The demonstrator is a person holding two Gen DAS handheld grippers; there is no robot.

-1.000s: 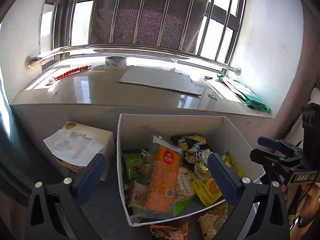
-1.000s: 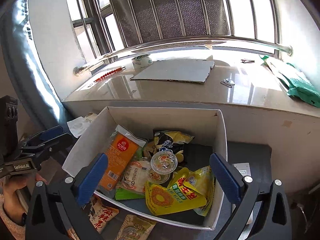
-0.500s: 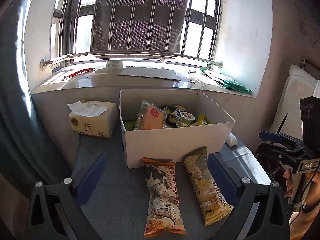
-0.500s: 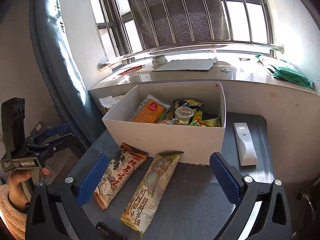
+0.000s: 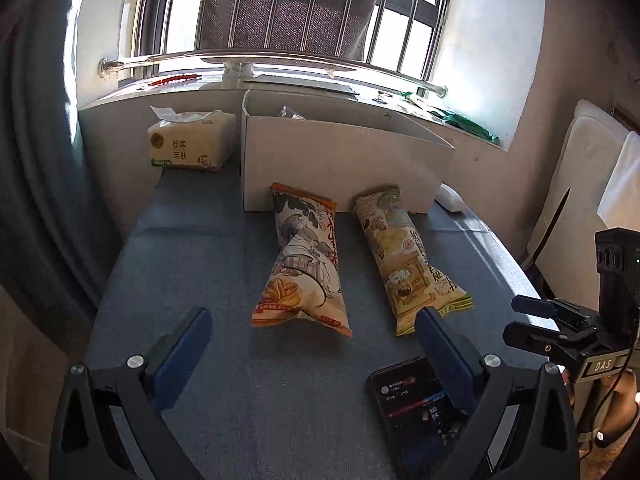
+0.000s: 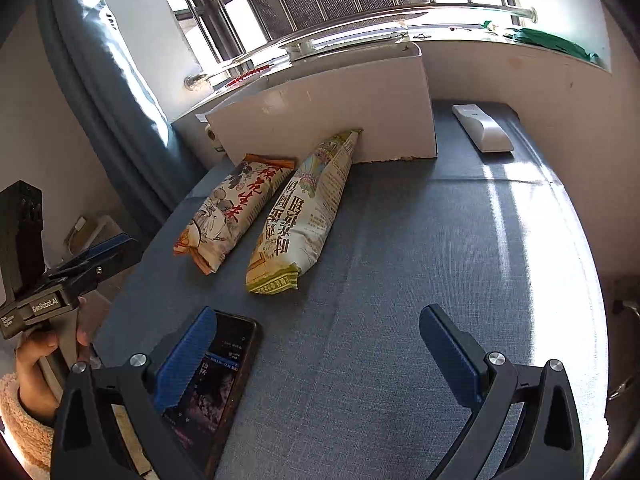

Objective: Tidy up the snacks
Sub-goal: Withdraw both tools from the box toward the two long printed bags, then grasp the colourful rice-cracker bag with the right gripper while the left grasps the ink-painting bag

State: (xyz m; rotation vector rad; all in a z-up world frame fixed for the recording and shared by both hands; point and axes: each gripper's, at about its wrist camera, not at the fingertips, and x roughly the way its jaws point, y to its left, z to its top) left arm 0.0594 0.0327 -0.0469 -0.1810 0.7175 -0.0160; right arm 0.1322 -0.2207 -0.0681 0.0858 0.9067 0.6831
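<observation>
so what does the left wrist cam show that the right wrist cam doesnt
Only the left wrist view shows the tissue pack beside the white box and the right gripper. Only the right wrist view shows the whole white remote and the left gripper. Both show the orange snack bag, the yellow-green snack bag and the phone on the blue cloth.

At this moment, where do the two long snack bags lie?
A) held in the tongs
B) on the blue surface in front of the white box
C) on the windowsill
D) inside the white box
B: the orange-trimmed bag and the yellow-green bag lie side by side on the blue surface, their far ends against the white box.
</observation>
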